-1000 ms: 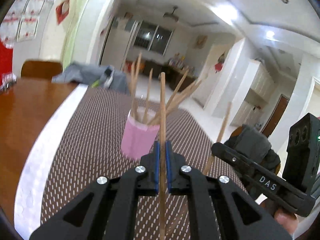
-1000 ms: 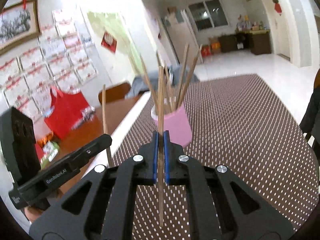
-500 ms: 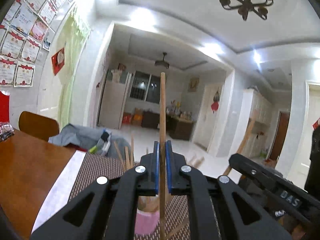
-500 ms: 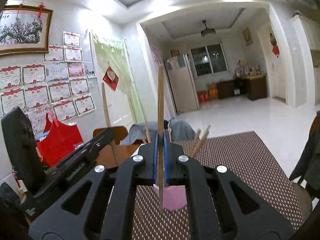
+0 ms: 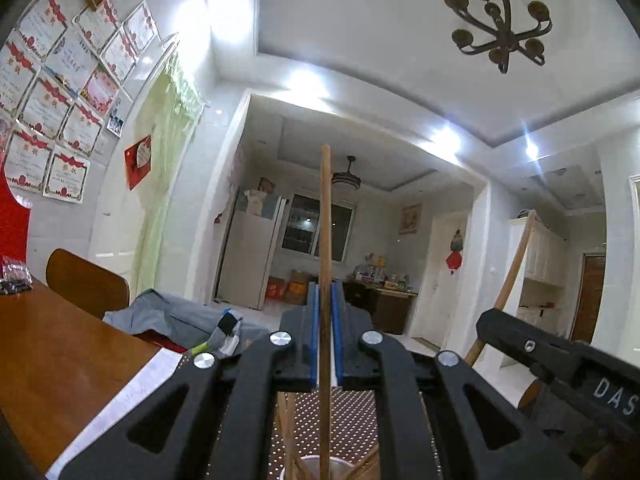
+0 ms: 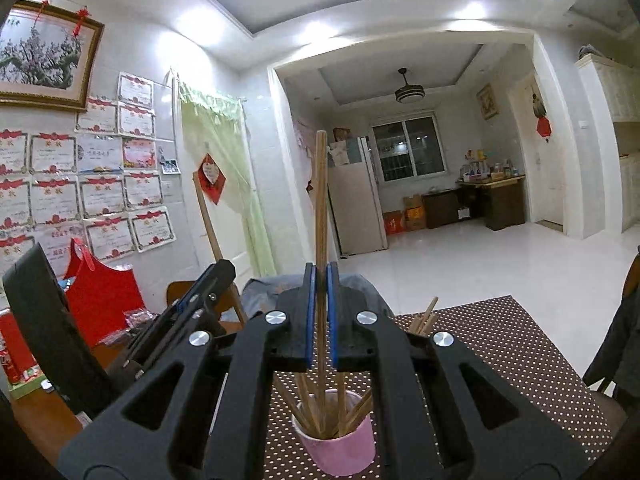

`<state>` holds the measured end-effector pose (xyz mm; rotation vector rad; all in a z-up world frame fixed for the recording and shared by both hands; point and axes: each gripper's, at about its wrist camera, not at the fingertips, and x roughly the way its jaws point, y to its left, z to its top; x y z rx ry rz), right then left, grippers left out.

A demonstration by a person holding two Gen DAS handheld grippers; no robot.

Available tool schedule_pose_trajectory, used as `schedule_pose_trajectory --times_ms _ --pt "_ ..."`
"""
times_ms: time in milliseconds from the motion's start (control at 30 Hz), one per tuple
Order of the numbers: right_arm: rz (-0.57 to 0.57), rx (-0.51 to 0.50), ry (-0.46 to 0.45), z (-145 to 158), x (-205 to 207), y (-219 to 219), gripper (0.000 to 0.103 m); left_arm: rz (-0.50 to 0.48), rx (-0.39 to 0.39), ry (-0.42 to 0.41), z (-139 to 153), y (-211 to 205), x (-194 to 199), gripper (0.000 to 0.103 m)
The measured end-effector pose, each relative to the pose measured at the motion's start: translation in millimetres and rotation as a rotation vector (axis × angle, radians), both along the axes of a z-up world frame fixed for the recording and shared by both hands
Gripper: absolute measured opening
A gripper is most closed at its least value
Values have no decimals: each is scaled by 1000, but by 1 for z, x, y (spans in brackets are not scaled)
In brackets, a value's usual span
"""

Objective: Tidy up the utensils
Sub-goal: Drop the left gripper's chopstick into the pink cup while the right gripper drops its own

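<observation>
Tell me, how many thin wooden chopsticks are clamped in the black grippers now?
2. One thin wooden chopstick stands upright in the left gripper; the other stands upright in the right gripper, above the pink plastic cup. Loose chopsticks in that cup are partly hidden.

Both views are evenly bright and sharp. Recessed ceiling lights (image 5: 304, 80) blow out into white glare with star-shaped flares, and their reflections shine on the tiled wall (image 6: 200, 32). The dark chandelier (image 5: 500, 28) is unlit. Fisheye distortion bows walls and ceiling, and black vignetting fills the corners. The glossy floor (image 6: 480, 252) mirrors the light.
</observation>
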<state>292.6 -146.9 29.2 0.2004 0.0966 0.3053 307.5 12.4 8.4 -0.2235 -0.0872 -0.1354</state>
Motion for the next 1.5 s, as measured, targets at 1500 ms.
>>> schedule_pose_trajectory --times_ms 1500 --pt "17 -72 117 -13 24 11 7 36 138 295 -2 2 28 42"
